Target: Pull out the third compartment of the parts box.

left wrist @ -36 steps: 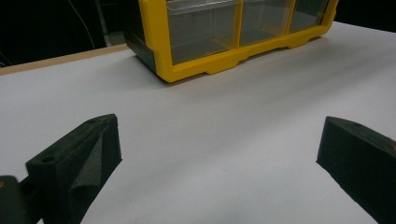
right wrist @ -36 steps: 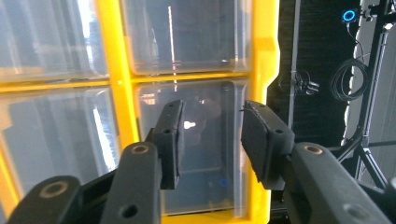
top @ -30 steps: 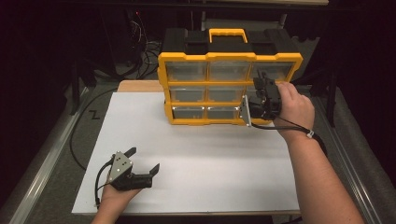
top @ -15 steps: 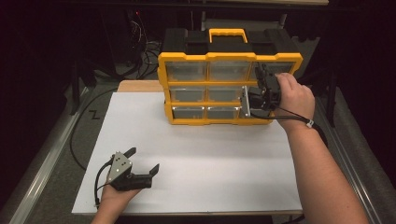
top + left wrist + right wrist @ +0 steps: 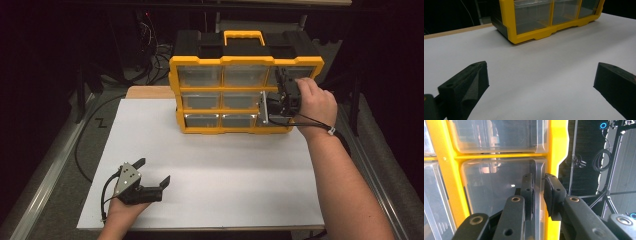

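One yellow organizer cabinet [image 5: 235, 90] stands on the one white board [image 5: 210, 170]. Its front holds nine clear drawers [image 5: 200, 76] in three rows of three, counted from the black top downward. One yellow carry handle [image 5: 243, 35] sits on the top of the cabinet. Two grippers are present: the right gripper [image 5: 280, 97] at the cabinet's right column of drawers, and the left gripper [image 5: 150, 175] on the board well in front of the cabinet. Each gripper has two black jaws.
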Available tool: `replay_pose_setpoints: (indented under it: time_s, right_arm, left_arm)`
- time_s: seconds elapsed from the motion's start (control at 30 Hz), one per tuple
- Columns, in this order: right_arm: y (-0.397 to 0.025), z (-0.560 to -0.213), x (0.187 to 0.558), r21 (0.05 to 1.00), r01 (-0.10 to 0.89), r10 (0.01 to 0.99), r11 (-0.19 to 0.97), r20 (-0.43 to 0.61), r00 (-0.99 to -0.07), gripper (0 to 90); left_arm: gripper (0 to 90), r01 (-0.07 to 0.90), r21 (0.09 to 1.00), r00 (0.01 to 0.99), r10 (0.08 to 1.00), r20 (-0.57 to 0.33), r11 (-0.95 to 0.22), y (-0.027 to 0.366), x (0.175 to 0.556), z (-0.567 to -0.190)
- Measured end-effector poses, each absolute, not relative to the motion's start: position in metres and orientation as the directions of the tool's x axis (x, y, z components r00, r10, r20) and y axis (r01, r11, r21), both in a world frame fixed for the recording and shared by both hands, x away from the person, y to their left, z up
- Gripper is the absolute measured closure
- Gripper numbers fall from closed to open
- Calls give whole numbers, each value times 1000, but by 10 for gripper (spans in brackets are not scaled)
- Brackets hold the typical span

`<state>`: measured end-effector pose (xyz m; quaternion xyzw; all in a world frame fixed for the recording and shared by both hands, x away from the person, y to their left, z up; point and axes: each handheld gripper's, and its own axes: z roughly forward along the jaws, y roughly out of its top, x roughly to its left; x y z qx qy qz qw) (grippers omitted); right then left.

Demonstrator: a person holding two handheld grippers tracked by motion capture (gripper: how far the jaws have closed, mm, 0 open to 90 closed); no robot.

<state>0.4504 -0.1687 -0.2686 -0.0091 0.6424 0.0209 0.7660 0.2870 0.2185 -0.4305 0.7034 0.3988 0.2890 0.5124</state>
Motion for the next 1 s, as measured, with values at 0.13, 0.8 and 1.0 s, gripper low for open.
replay_pose_setpoints:
  time_s: [0.13, 0.8, 1.0]
  right_arm:
    - [-168, -267, 449, 24, -43, 32, 999, -984, 173, 849]
    - [-174, -269, 425, 13, -70, 26, 997, -982, 186, 861]
    - [-177, -270, 415, 18, -82, 32, 996, -984, 174, 900]
  left_arm:
    - [7, 265, 951, 514, 858, -2, -157, 219, 287, -430]
    - [7, 263, 954, 514, 858, -11, -145, 220, 286, -430]
    - [7, 261, 955, 513, 859, -14, -140, 220, 286, -429]
